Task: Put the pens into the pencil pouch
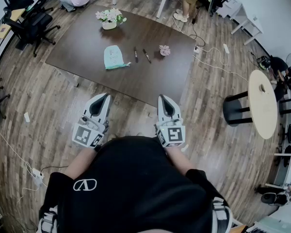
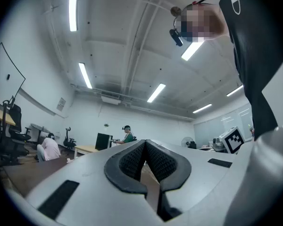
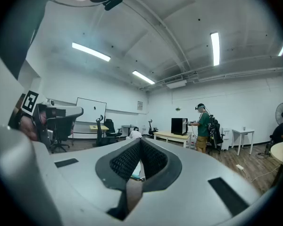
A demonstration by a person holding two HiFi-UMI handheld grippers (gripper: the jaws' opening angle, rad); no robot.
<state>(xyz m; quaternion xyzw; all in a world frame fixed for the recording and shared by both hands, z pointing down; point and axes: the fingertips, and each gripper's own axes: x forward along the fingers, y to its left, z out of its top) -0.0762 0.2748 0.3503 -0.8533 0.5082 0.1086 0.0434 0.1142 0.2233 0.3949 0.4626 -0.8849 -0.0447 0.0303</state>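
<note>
Standing short of the tabletop [image 1: 82, 40], left claw [image 1: 105, 97] and right claw [image 1: 163, 99] shut, empty. Pens [image 1: 136, 54] lie beside the pencil pouch [image 1: 113, 57]. Next, probably: approach, open a claw.

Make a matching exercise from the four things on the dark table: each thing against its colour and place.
Things:
1. pouch
2. pens
3. flower pot
4. small flower

Descriptions:
A. white blossoms, beyond the others, farthest from the person
B. mint green, left end of the row
C. pink, right end of the row
D. dark, two side by side, middle of the row

Pairs: 1-B, 2-D, 3-A, 4-C
</note>
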